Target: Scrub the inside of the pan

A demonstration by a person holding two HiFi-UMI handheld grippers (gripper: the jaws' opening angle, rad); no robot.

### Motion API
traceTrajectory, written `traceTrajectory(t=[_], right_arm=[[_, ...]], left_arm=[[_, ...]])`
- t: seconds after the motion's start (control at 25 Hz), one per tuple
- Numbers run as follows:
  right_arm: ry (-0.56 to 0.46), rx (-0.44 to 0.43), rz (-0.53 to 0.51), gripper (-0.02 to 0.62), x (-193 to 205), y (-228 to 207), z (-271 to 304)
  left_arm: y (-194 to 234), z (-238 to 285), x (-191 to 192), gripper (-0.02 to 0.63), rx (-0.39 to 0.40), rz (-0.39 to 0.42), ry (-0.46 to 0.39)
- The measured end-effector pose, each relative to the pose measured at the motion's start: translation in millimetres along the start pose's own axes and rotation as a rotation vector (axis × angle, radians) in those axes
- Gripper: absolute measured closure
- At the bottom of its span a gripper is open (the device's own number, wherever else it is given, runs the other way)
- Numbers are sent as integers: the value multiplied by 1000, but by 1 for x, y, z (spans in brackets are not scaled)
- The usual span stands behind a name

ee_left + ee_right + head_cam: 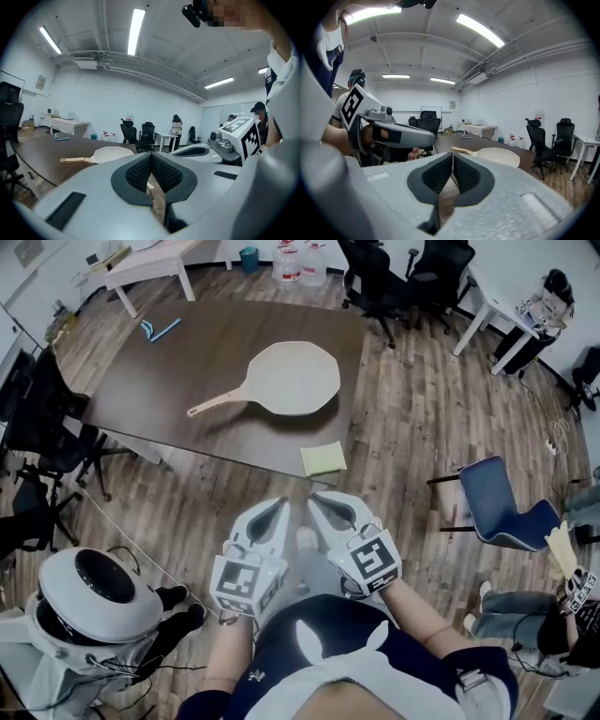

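A cream pan (291,378) with a long pale handle (217,404) lies on the dark brown table (169,371); it also shows as the pan (110,153) in the left gripper view and the pan (499,155) in the right gripper view. A yellow-green sponge cloth (322,457) rests at the table's near edge. My left gripper (279,505) and right gripper (317,502) hover side by side above the floor, short of the table. Both are shut with nothing between their pads. The left gripper (151,157) and right gripper (453,156) point toward the table.
Blue items (159,329) lie at the table's far left. A blue chair (502,507) stands at right, black office chairs (394,277) behind the table and at left (37,418). A white round device (94,592) sits on the floor at lower left. People stand in the background.
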State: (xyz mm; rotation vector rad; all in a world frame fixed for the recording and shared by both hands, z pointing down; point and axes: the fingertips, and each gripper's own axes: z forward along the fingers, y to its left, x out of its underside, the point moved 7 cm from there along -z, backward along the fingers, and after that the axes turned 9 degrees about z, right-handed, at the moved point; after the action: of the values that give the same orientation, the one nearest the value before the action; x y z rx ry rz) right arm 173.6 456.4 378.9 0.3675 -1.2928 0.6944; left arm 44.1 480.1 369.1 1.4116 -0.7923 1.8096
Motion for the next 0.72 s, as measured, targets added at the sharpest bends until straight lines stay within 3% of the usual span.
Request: traceTrajectory(t=[0.04, 0.12, 0.48, 0.72], right_arm=[[18, -1, -5, 588, 1, -11, 8], [64, -8, -14, 520, 3, -31, 24], [297, -52, -108, 518, 22, -120, 86], [449, -108, -121, 494, 54, -159, 127]], left_arm=[[6, 10, 0, 601, 4, -1, 5], [20, 28, 0, 601, 10, -4, 17], [73, 92, 2, 601, 17, -7, 85], [100, 122, 14, 601, -3, -59, 100]])
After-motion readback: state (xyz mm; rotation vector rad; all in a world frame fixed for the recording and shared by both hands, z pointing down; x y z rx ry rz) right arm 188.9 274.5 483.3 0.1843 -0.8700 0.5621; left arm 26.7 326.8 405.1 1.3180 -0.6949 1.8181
